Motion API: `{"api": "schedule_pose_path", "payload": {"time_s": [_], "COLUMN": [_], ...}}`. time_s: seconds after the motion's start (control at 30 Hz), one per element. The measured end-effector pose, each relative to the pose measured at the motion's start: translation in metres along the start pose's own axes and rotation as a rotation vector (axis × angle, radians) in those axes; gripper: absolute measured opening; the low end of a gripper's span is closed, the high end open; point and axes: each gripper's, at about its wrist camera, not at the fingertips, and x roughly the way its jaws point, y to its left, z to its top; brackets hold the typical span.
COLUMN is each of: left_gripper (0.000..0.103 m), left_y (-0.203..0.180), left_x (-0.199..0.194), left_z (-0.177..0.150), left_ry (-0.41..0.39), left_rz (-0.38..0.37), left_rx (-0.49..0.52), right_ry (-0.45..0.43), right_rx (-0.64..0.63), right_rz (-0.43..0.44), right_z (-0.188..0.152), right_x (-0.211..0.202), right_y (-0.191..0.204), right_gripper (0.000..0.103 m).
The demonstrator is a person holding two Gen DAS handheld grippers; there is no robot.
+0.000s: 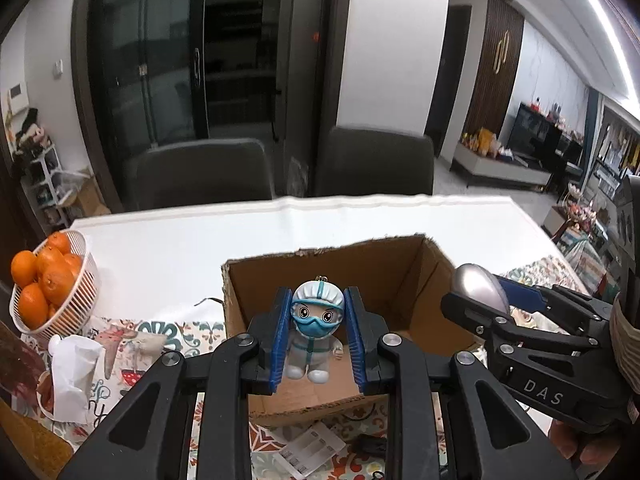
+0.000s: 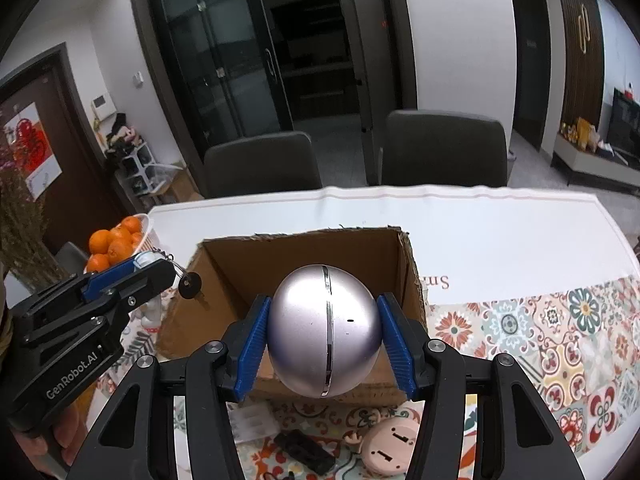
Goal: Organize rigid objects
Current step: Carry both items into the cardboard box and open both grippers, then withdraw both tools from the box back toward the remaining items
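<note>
**Two loads poised over one box**

Left wrist view: the left gripper (image 1: 316, 332) is closed on a masked doll (image 1: 314, 330), its blue pads pressing the head from both sides, body and feet dangling free over the open box (image 1: 400, 280). The box looks empty where its floor shows. At right, the right gripper (image 1: 486, 298) carries a silver egg (image 1: 478, 286) level with the box's right wall. A basket (image 1: 86, 276) of oranges (image 1: 48, 276) sits at the far left, and a crumpled tissue (image 1: 74, 376) lies nearer.

Right wrist view: the right gripper (image 2: 324, 332) is spread wide yet clamped on the egg (image 2: 324, 326), pads touching only its widest curve, above the box's (image 2: 304, 252) near wall. The left gripper (image 2: 140, 268) hangs at the box's left edge, a key (image 2: 189, 285) swinging from the doll's chain. A pink gadget (image 2: 390, 450) and a black item (image 2: 306, 450) lie on the cloth (image 2: 560, 340) below.

Risks, as judged: the smooth, rounded egg could squirt from the pads and roll off the table. Both grippers converging on one opening may collide. The dangling key could snag the cardboard rim, and the doll might pivot in a head-only grip.
</note>
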Motion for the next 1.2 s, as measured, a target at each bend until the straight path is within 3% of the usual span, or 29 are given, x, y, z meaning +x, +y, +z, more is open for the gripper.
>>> {"api": "schedule_pose_path", "payload": {"time_s": [0.3, 0.6, 0.73, 0.97, 1.2], "left_gripper": [0.027, 0.028, 0.037, 0.042, 0.060], "left_y": [0.008, 0.009, 0.010, 0.006, 0.002], "left_x": [0.039, 0.054, 0.055, 0.033, -0.003], "left_z": [-0.011, -0.027, -0.030, -0.038, -0.048], "left_ry": [0.123, 0.176, 0.179, 0.136, 0.057], "left_rz": [0.021, 0.033, 0.031, 0.028, 0.044], "left_rx": [-0.009, -0.011, -0.025, -0.035, -0.036], "right_ry": [0.084, 0.171, 0.166, 0.111, 0.051], "right_rx": [-0.022, -0.016, -0.018, -0.027, -0.025], "right_rz": [-0.059, -0.059, -0.065, -0.076, -0.067], "right_z": [-0.001, -0.014, -0.017, -0.022, -0.032], "right_x": [0.035, 0.060, 0.059, 0.037, 0.006], "right_y": [-0.007, -0.015, -0.016, -0.011, -0.005], "right_gripper": [0.055, 0.055, 0.058, 0.059, 0.061]}}
